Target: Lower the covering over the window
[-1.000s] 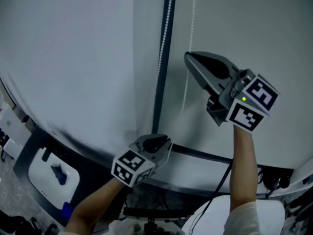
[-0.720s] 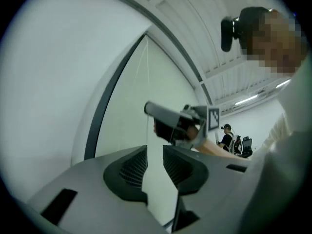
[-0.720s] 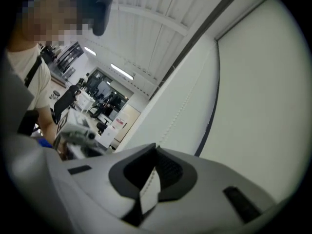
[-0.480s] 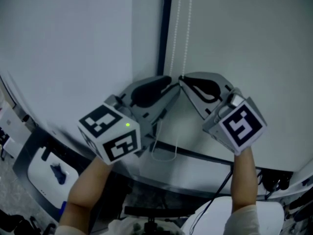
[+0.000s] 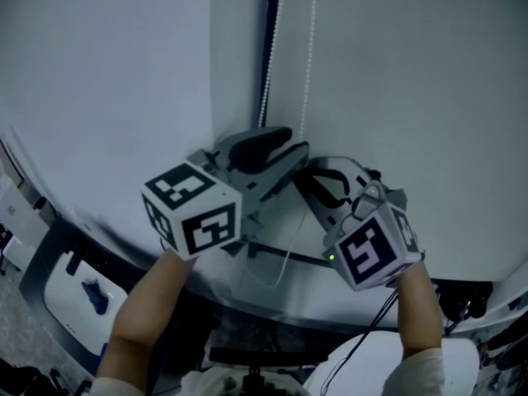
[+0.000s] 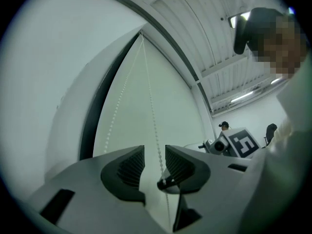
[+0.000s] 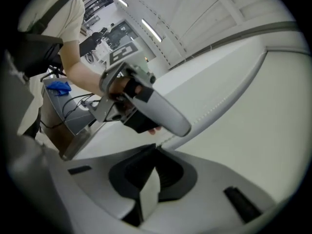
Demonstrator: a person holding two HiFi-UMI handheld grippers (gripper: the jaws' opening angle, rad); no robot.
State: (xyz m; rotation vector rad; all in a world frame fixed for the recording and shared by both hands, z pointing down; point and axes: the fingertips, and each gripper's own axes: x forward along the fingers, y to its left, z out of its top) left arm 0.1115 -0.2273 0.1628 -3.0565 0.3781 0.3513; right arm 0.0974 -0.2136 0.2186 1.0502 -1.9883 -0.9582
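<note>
Left gripper (image 6: pixel 155 154) risen, jaws just opened around bead cord (image 5: pixel 308 73), right gripper (image 7: pixel 155 149) lowered, clamping it

my left hand-held gripper (image 5: pixel 293 149) sits just above my right hand-held gripper (image 5: pixel 303 175), white bead chain (image 5: pixel 307 73) between its jaws, pale roller blind (image 5: pixel 412 81) behind.

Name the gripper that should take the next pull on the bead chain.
Likely left. The left gripper straddles the bead chain, its jaws having just been opening, just above the right gripper, which is shut on it.
</note>
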